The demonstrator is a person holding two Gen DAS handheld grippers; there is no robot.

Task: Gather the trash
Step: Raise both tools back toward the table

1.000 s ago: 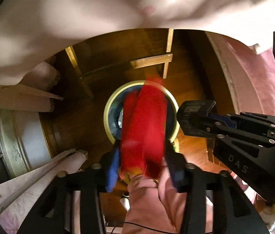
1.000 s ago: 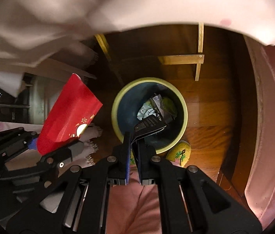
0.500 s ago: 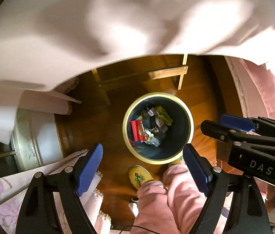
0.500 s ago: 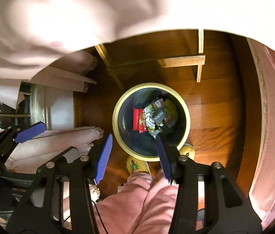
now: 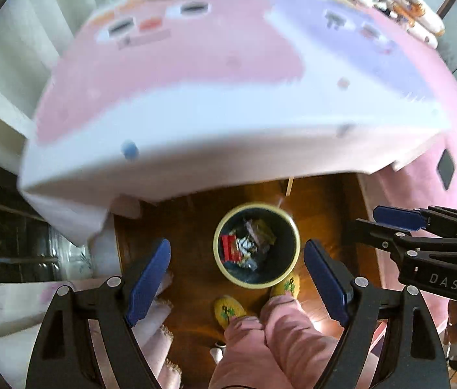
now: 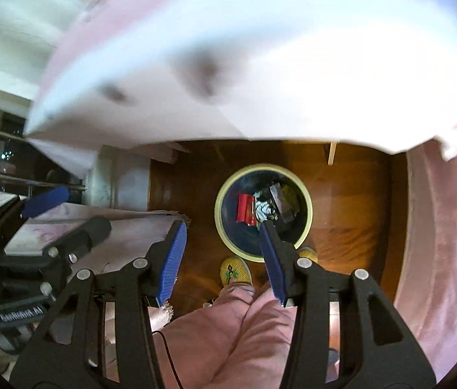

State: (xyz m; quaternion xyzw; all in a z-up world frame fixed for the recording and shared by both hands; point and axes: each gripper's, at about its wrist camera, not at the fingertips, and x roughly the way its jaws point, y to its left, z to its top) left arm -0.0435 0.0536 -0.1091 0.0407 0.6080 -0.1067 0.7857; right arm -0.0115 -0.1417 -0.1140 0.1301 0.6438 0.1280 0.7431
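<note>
A round bin with a yellow rim (image 5: 296,238) (image 6: 308,209) stands on the wooden floor below the table edge. Inside lie a red packet (image 5: 228,247) (image 6: 245,208), a dark wrapper (image 6: 282,201) and other crumpled wrappers. My left gripper (image 5: 236,272) is open and empty, high above the bin. My right gripper (image 6: 223,254) is open and empty too, above the bin's near rim. It also shows at the right of the left wrist view (image 5: 397,218).
A table with a pink, white and lilac cloth (image 5: 196,74) (image 6: 293,64) fills the upper part of both views, with small items at its far edge. The person's pink trousers (image 5: 270,340) and yellow slippers (image 6: 236,270) stand just before the bin. A pink chair (image 6: 445,227) is at right.
The red packet left my left gripper and the dark wrapper left my right; both now lie in the bin. Both grippers opened and have risen, so the tabletop has come into view.
</note>
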